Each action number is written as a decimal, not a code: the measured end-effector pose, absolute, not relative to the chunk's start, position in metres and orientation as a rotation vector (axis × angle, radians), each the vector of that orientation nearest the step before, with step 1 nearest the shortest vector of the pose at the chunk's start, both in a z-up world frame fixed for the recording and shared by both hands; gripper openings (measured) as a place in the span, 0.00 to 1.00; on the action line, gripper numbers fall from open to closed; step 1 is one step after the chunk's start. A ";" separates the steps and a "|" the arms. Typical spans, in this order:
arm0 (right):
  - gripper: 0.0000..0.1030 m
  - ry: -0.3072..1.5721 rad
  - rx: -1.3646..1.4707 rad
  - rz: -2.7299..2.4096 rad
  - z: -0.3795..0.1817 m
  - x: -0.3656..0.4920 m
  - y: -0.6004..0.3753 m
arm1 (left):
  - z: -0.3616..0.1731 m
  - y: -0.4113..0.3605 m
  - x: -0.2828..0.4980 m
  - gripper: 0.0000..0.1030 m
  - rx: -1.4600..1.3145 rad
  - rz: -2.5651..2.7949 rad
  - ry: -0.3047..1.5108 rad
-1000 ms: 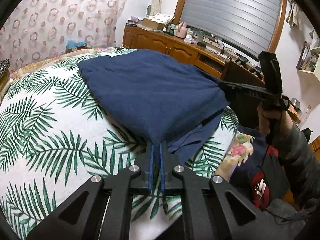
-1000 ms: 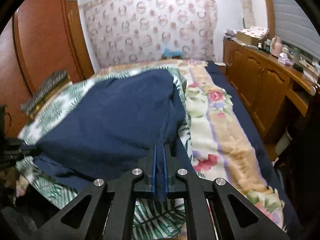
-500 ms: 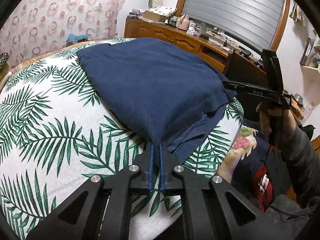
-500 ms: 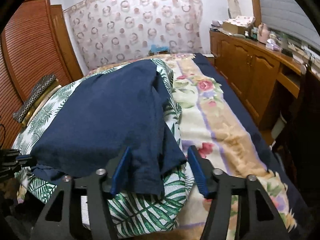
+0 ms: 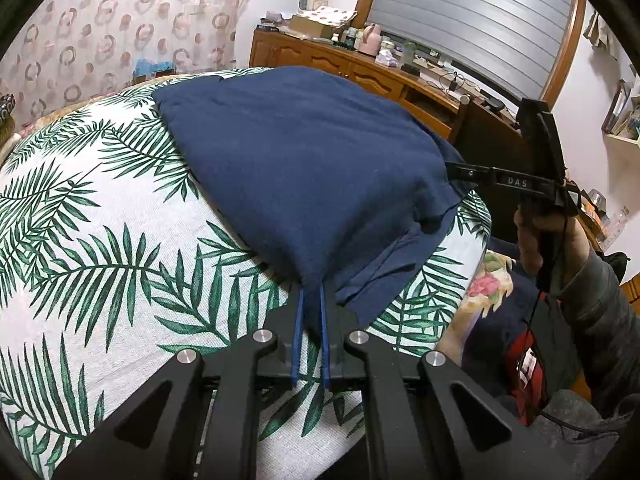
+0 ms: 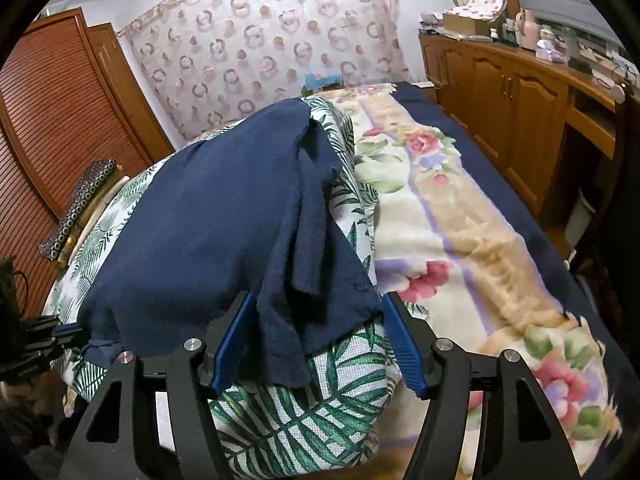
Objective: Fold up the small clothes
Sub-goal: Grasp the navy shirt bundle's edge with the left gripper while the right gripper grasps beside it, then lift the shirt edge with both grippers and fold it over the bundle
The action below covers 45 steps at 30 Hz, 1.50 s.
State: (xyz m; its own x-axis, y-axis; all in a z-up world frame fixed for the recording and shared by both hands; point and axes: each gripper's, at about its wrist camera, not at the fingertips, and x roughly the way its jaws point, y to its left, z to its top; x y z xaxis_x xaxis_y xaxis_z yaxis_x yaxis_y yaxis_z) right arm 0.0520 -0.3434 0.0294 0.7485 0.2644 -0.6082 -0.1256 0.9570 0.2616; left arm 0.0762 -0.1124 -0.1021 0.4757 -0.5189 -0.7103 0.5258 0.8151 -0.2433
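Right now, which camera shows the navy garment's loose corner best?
The right wrist view: the navy garment's released corner droops between the open right gripper. The left wrist view shows its flat top, pinched by the left gripper.

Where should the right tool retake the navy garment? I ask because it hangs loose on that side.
Grip the drooping corner of the navy garment, which hangs between the right tool's open blue pads. Come in from the near bed edge, where the layers hang off the palm-leaf cover, free underneath. The left tool is shut on the opposite corner.
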 end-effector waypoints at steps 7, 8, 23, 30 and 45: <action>0.53 0.671 0.125 0.196 0.028 0.047 -0.331 | -0.102 -0.112 0.077 0.09 0.011 -0.636 0.864; 0.52 0.665 0.115 0.196 0.029 0.046 -0.331 | -0.102 -0.112 0.077 0.09 0.010 -0.636 0.864; 0.08 0.627 0.090 0.286 0.033 0.046 -0.331 | -0.091 -0.113 0.076 0.05 0.018 -0.648 0.818; 0.07 0.518 0.096 0.331 0.062 0.022 -0.329 | -0.039 -0.086 0.072 0.05 -0.029 -0.645 0.691; 0.07 0.389 0.043 0.434 0.090 -0.055 -0.317 | 0.027 -0.035 0.026 0.05 -0.084 -0.665 0.515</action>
State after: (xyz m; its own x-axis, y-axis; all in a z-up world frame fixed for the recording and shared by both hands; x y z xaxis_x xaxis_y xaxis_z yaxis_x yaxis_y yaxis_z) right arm -0.0545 -0.3172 0.0903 0.8348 0.4180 -0.3584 -0.4016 0.9075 0.1229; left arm 0.0256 -0.0349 0.0268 0.6667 -0.6090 -0.4296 0.5682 0.7884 -0.2359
